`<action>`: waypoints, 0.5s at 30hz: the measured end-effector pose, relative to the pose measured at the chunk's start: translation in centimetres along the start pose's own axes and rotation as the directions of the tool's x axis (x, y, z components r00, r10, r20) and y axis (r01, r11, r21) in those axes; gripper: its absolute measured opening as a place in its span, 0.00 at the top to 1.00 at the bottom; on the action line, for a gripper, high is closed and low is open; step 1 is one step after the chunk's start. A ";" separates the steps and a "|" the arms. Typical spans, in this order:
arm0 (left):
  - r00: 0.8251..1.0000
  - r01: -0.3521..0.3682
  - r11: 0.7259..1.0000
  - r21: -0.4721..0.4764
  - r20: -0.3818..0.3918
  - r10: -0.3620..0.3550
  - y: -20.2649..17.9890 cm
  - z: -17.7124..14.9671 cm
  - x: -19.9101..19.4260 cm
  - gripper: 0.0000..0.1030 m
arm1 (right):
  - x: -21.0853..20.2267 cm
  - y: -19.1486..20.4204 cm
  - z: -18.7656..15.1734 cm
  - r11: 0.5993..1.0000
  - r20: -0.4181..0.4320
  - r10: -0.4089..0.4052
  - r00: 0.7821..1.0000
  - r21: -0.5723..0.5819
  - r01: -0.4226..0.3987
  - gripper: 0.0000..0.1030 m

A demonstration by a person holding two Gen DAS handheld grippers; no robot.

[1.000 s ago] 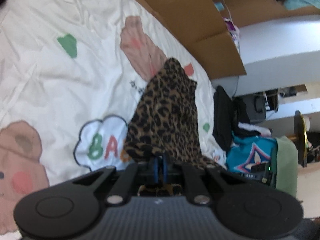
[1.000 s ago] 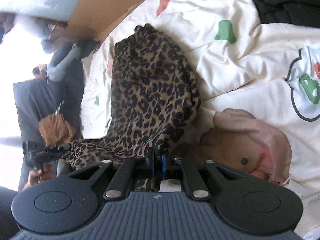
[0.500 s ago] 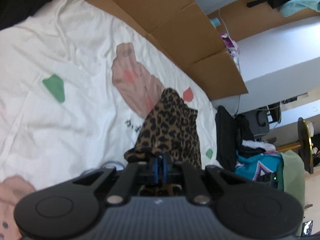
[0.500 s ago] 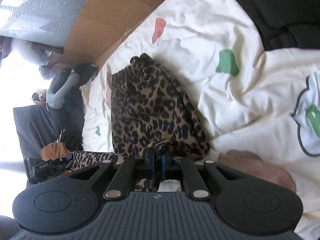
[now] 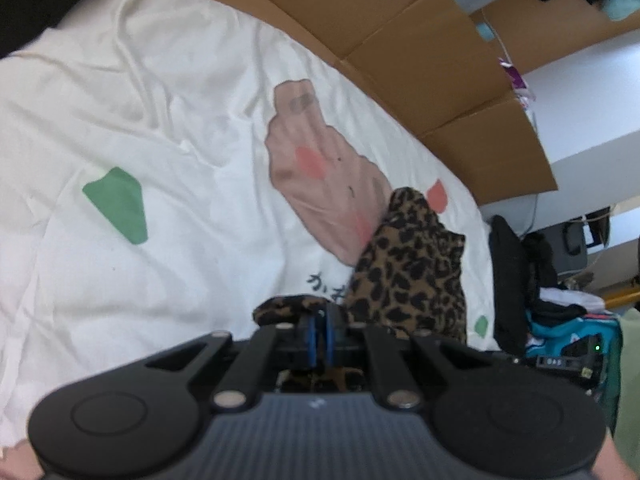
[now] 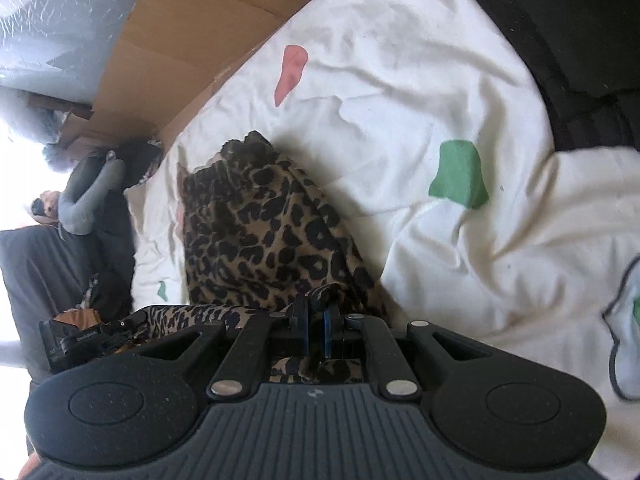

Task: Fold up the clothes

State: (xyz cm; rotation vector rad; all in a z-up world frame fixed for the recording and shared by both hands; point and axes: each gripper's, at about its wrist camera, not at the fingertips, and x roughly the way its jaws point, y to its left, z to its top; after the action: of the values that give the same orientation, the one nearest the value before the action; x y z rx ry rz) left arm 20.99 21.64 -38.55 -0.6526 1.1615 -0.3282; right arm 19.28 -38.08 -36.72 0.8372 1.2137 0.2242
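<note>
A leopard-print garment (image 5: 408, 268) lies on a white bedsheet (image 5: 140, 120) printed with cartoon shapes. My left gripper (image 5: 319, 320) is shut on one edge of the garment, with a roll of the cloth bunched at its blue pads. In the right wrist view the same leopard-print garment (image 6: 260, 232) runs away from me across the bedsheet (image 6: 400, 100), and my right gripper (image 6: 316, 310) is shut on another edge of it. A strip of the cloth stretches left from there toward the other gripper's body (image 6: 80, 340).
Flattened cardboard (image 5: 400, 40) stands along the bed's far edge. Dark clothes (image 5: 512, 272) and a teal item (image 5: 568, 340) pile up at the bedside. Black fabric (image 6: 560, 20) lies at the sheet's upper right in the right wrist view. A grey stuffed toy (image 6: 84, 196) sits beyond the bed.
Both grippers have carried their held edges forward over the garment and lower toward the bed. The visible leopard cloth has shortened, and more bare sheet now shows ahead.
</note>
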 end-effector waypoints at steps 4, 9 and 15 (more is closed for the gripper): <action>1.000 -0.018 1.000 0.002 0.015 0.018 0.4 0.2 0.4 0.95 | 0.6 0.0 0.7 1.000 0.020 -0.001 1.000 0.007 0.001 0.95; 0.999 -0.031 0.997 -0.064 0.012 0.032 1.2 -0.3 1.6 0.94 | 1.2 -0.1 0.9 1.000 0.046 -0.017 0.999 0.022 0.016 0.94; 0.999 0.001 0.996 -0.089 -0.040 -0.005 1.2 -1.8 2.2 0.63 | 1.3 -0.8 -0.2 0.997 0.044 -0.010 0.999 0.079 0.007 0.67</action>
State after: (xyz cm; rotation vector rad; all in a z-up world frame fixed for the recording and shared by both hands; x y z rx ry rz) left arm 20.05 20.78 -41.34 -0.7280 1.2193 -0.2948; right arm 19.41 -37.76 -38.25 0.9007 1.1902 0.1507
